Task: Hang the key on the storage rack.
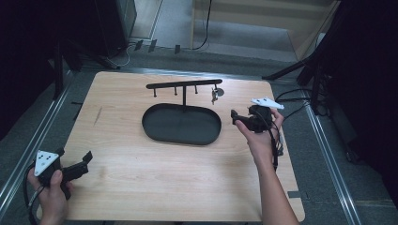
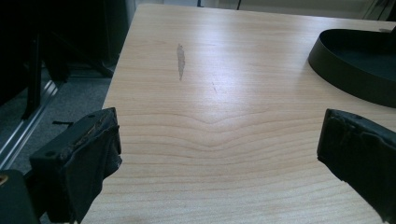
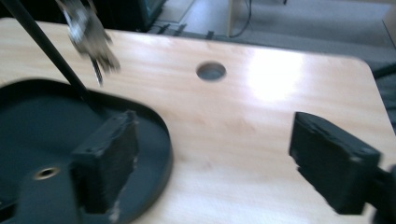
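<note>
Keys [image 1: 215, 95] hanging vertically, rack [image 1: 184, 86] crosswise

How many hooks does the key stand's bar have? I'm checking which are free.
4 hooks on the bar: three bare ones at its left end, left of the post and right of the post; the rightmost carries the keys.
</note>
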